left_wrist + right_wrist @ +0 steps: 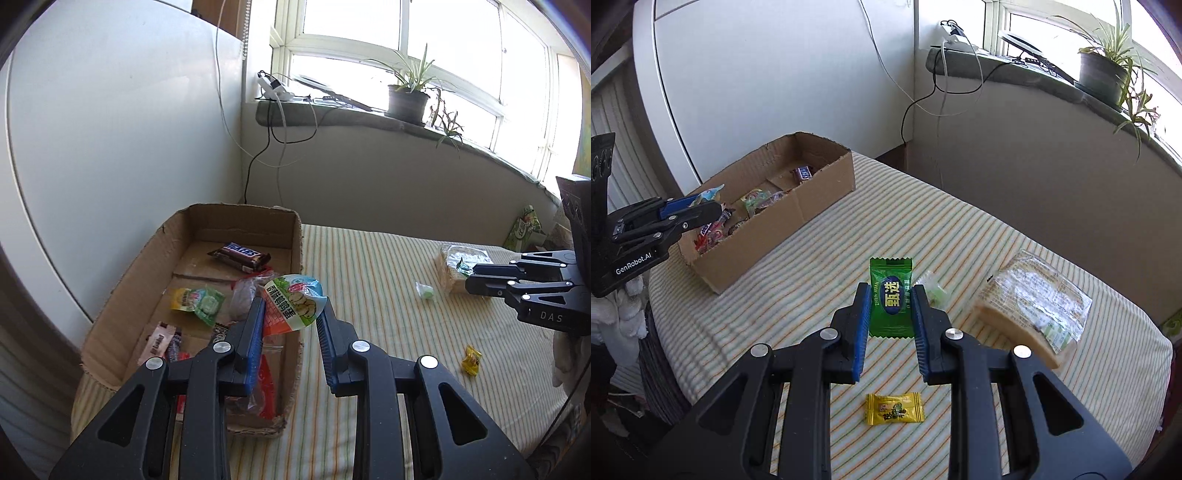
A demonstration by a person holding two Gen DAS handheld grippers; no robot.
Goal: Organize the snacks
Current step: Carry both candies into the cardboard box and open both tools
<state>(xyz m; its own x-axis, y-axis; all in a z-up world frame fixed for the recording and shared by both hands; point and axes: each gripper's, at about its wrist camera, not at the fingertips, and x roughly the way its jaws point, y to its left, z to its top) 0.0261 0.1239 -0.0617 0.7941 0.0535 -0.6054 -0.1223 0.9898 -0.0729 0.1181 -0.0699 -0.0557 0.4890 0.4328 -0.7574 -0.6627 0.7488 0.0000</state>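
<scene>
My left gripper [290, 308] is shut on a round orange-and-green snack packet [293, 304] and holds it over the right wall of the cardboard box [122, 291]. The box holds a Snickers bar [240, 255] and several other snacks. My right gripper [890, 299] is shut on a green candy packet [891, 297] above the striped tabletop [798, 280]. A yellow candy [894, 408] lies below it; a small pale green candy [934, 291] lies just right of its fingers. A wrapped sandwich [1032, 306] lies at the right.
The box [768, 229] sits at the table's left back corner against a white wall. The left gripper shows in the right wrist view [701, 210]; the right gripper shows in the left wrist view [476, 280]. Cables hang from the windowsill with a potted plant [408, 98].
</scene>
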